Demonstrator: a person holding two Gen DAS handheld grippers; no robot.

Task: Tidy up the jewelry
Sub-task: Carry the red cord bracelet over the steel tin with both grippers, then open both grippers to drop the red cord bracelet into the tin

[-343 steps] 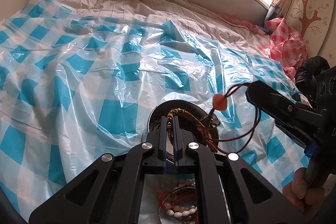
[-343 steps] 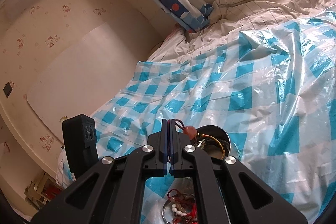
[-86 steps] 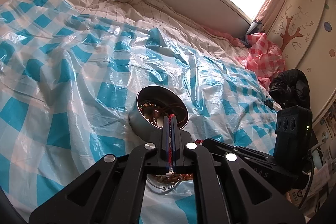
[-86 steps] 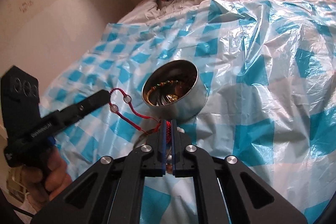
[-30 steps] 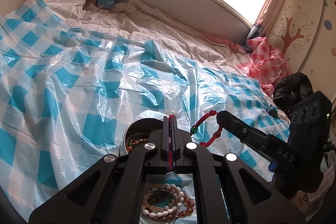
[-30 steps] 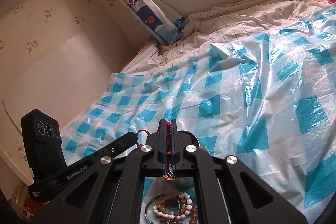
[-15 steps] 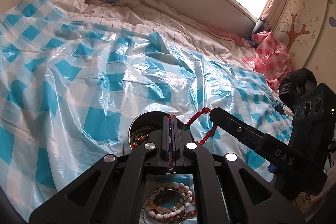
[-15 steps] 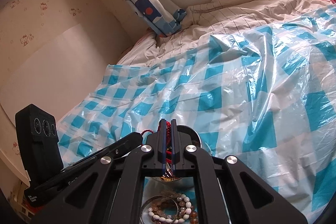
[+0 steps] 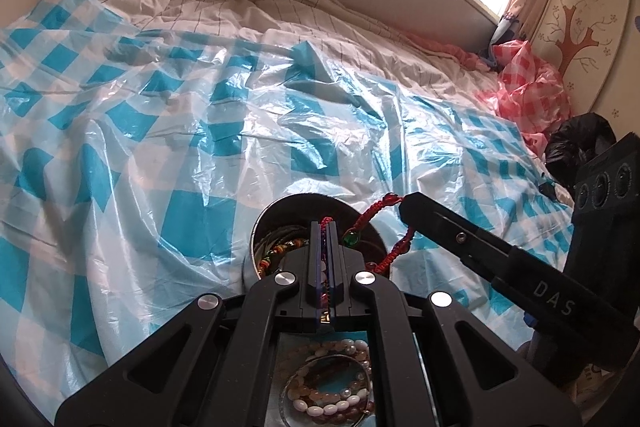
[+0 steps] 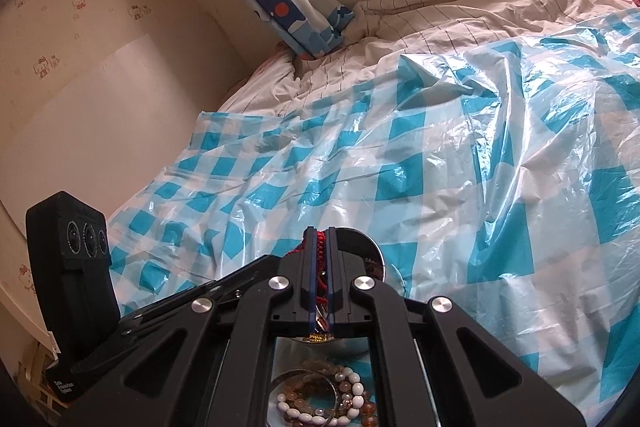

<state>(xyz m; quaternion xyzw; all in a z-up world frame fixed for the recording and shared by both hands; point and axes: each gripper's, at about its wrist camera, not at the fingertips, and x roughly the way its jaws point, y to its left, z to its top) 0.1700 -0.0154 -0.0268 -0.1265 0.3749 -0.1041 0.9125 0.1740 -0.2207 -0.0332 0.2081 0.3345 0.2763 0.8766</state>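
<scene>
1. Left hand-held gripper point(image 9: 324, 225), left wrist view: jaws pinched nearly together on the red braided cord bracelet point(image 9: 378, 211), tip right over the metal bowl point(image 9: 260, 227).
2. Same view: right hand-held gripper point(image 9: 404, 203) comes in from the right, also clamped on the bracelet. Cord spans between the two tips above the bowl's right side; a green bead point(image 9: 351, 238) hangs on the lower run.
3. Bowl sits near-centre on the blue-checked plastic sheet point(image 9: 192, 155) spread over the bed. It already holds several beaded pieces, dark and multicoloured.
4. Nearer than the bowl, under the gripper body: a loose pile of pearl and amber bead bracelets point(image 9: 328, 387) with a metal bangle, not yet sorted.
5. Right wrist view: right hand-held gripper point(image 10: 319, 233) nearly closed, red cord visibly sandwiched between the pads. Bowl point(image 10: 376, 255) just past the tip; most of it is hidden by the gripper.
6. Same view: left hand-held gripper point(image 10: 286, 258) angles in from the lower left, its tip meeting the right one at the cord. Its jaw gap isn't visible from here.
7. Pearl and amber pile point(image 10: 320, 399) sits near, below the gripper frame.
8. Step, my read: depositing the red bracelet in the bowl; both ends are held over it, not yet let go.
9. Next move likely needs both tips lowered inside the rim, then opened so the cord drops clear. Risk: cord drapes over the rim or snags on a pad.
</scene>
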